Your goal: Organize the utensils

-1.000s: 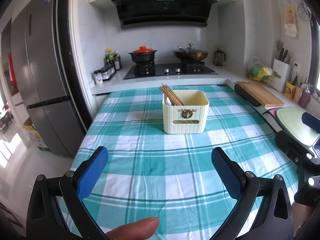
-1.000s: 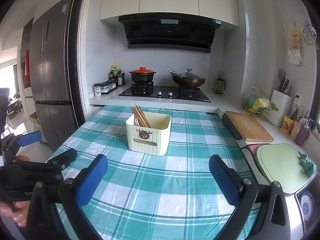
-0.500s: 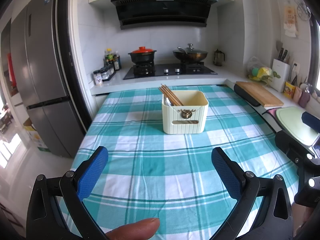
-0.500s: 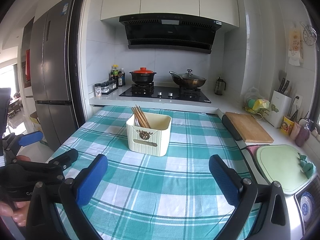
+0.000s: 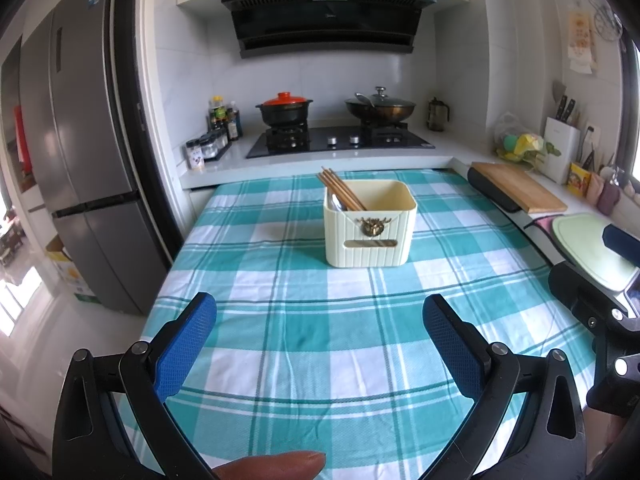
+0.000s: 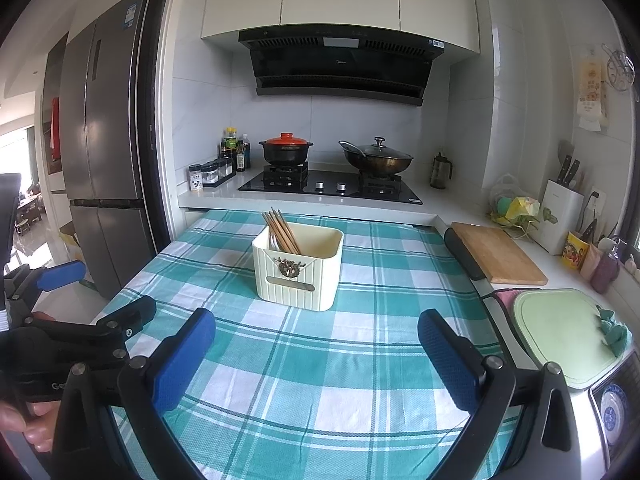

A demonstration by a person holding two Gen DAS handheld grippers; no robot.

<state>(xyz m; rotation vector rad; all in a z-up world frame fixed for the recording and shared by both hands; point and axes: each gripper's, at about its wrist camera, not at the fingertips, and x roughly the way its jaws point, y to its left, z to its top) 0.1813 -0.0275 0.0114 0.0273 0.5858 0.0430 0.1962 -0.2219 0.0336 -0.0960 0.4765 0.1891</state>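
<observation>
A cream utensil box stands on the teal checked tablecloth; it also shows in the right wrist view. Several wooden chopsticks lean in its left side, with a metal utensil partly hidden behind them; the chopsticks also show in the right wrist view. My left gripper is open and empty, well short of the box. My right gripper is open and empty, also short of the box. Each gripper shows at the edge of the other's view.
A wooden cutting board and a green board lie on the right counter. A knife block stands behind. The stove holds a red-lidded pot and a wok. A fridge stands at left.
</observation>
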